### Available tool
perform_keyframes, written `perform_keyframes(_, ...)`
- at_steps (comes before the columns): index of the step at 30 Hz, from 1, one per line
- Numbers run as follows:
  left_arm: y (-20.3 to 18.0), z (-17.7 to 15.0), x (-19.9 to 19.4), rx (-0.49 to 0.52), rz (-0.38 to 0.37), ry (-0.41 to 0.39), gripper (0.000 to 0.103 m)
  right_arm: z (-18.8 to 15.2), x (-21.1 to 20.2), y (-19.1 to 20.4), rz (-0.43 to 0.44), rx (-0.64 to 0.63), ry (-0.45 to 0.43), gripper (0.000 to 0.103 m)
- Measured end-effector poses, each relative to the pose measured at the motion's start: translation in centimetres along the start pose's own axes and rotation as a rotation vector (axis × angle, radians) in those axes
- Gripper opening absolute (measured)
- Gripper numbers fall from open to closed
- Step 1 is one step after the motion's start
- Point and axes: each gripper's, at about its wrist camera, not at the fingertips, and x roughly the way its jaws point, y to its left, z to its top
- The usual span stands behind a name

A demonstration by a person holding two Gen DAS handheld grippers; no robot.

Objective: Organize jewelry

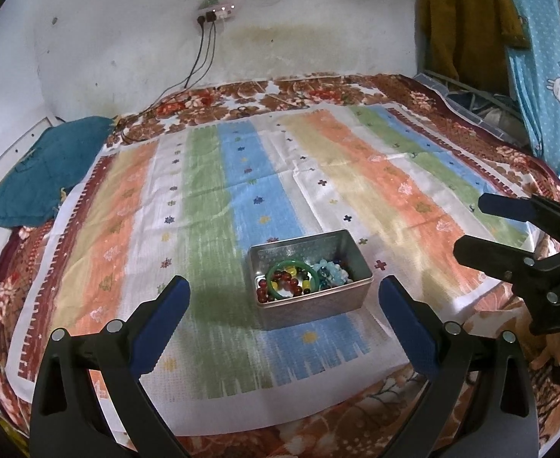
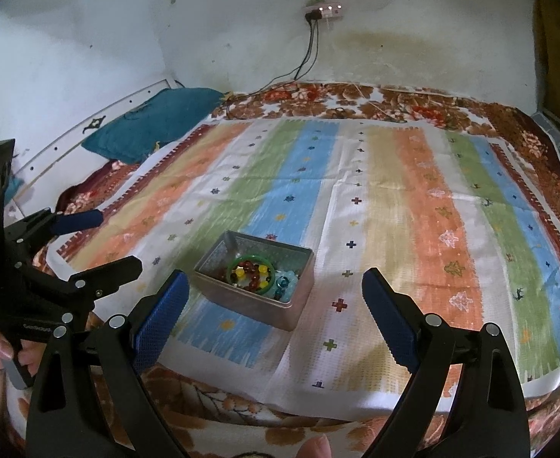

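Observation:
A silver metal box (image 1: 320, 297) (image 2: 299, 290) sits on the striped cloth (image 1: 211, 198) (image 2: 413, 198) on the bed. Inside lie a green bangle (image 1: 270, 271) (image 2: 259, 257), a bracelet of red and yellow beads (image 1: 287, 280) (image 2: 251, 269) and pale blue beaded pieces (image 1: 331, 273) (image 2: 285, 282). My left gripper (image 1: 285, 301) is open and empty, held just in front of the box. My right gripper (image 2: 274, 297) is open and empty, near the box's front right. The right gripper also shows at the right edge of the left wrist view (image 1: 467, 225), the left one at the left edge of the right wrist view (image 2: 119, 242).
A teal pillow (image 1: 47, 168) (image 2: 154, 126) lies at the bed's far left. A floral blanket (image 1: 280, 93) (image 2: 356, 99) lies under the cloth. Cables run from a wall socket (image 1: 215, 11) (image 2: 323, 9) onto the bed. Clothes (image 1: 467, 19) hang at the right.

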Motion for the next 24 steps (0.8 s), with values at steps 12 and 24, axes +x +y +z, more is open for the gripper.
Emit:
perform_keyframes(12, -0.25, 0.02, 0.26, 0.007, -0.001, 0.007, 0.097, 0.0, 0.03, 0.63, -0.004, -0.028, 0.009, 0.093)
perform_keyframes(24, -0.34, -0.09, 0.22, 0.003, 0.002, 0.01, 0.097, -0.05, -0.32, 0.5, -0.009, -0.013, -0.022, 0.093)
